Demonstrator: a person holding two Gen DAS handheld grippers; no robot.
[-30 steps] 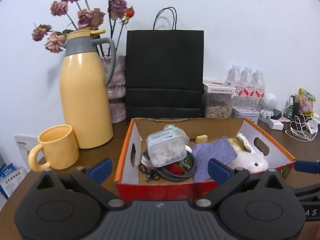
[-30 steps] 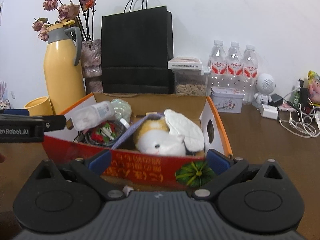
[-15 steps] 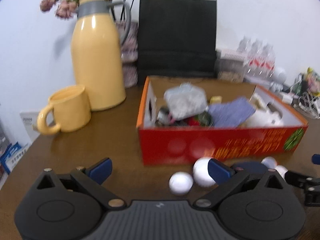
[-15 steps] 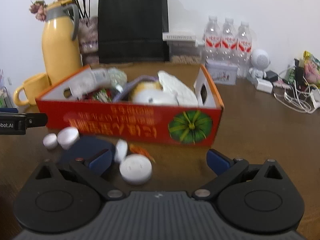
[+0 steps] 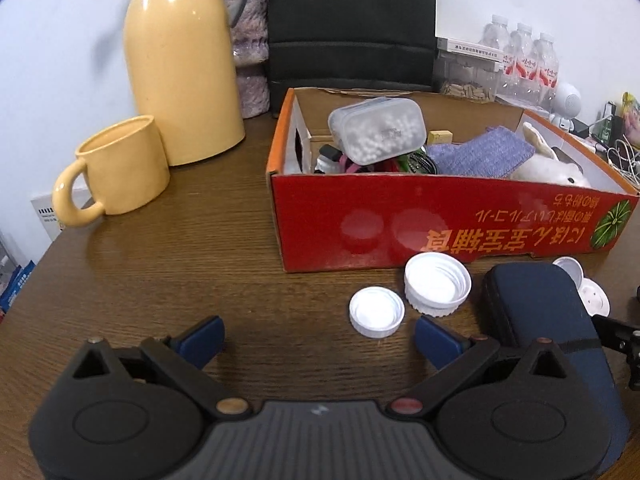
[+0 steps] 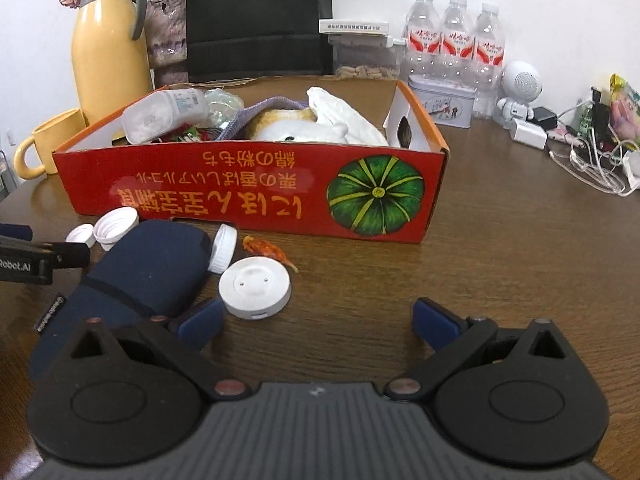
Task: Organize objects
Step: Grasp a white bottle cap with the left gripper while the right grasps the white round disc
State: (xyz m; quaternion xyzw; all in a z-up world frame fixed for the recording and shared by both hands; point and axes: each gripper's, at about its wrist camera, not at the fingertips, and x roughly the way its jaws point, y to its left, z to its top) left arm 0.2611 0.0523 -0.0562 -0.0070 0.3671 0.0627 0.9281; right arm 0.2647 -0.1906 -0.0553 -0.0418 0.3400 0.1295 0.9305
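Observation:
A red cardboard box (image 5: pixel 440 220) (image 6: pixel 248 192) sits mid-table, holding a clear tub of white beads (image 5: pixel 378 130), a purple cloth (image 5: pixel 480 156) and a white plush toy (image 6: pixel 304 132). In front of it lie two white caps (image 5: pixel 376 317) (image 5: pixel 437 283), a navy zip case (image 5: pixel 552 336) (image 6: pixel 136 276), a white round disc (image 6: pixel 255 289), another white cap (image 6: pixel 223 249) and an orange scrap (image 6: pixel 268 250). My left gripper (image 5: pixel 318 340) is open above bare table left of the caps. My right gripper (image 6: pixel 318 324) is open, just right of the disc.
A yellow mug (image 5: pixel 116 168) and yellow thermos (image 5: pixel 180 60) stand at the left. A black paper bag (image 5: pixel 352 20), a seed container, water bottles (image 6: pixel 456 36), a tin (image 6: pixel 442 100), a white robot figure (image 6: pixel 518 92) and tangled cables (image 6: pixel 596 156) line the back and right.
Both grippers pulled back and tilted down from the box, so the caps, navy case and disc on the table in front of it came into view. Both stay open.

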